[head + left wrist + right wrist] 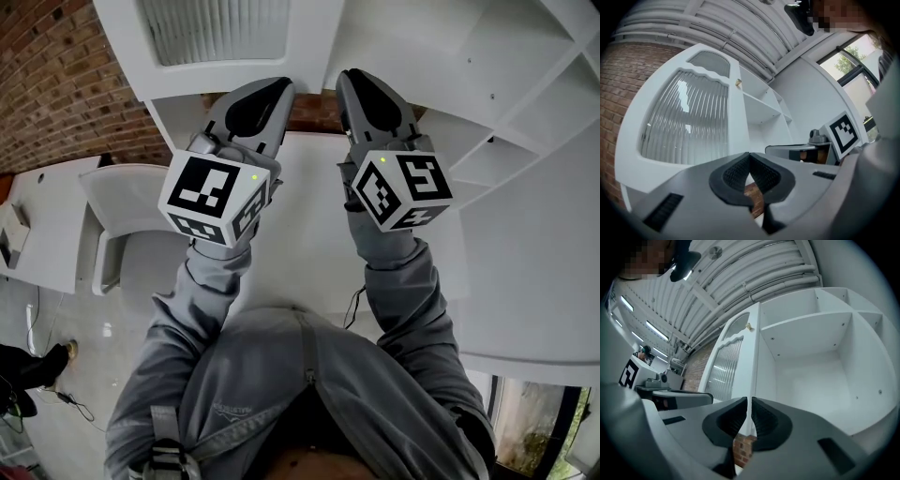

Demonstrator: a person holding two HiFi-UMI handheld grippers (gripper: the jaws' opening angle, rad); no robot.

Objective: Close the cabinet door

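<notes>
The white cabinet door (216,33) with ribbed glass stands swung open, left of the open shelves (525,122). My right gripper (349,75) reaches up to the door's free lower edge. In the right gripper view the door (726,366) shows edge-on with a small knob (748,326), and my right gripper (750,401) has its pads nearly together with a thin white strip of the door's edge between them. My left gripper (281,82) is just under the door's lower edge, beside the right one. In the left gripper view it (750,154) is shut on nothing, with the door (689,122) ahead.
The white shelf compartments (811,362) lie bare to the right of the door. A brick wall (56,84) is behind and to the left. A pale chair (122,216) and a white table (47,225) stand on the left, by the floor.
</notes>
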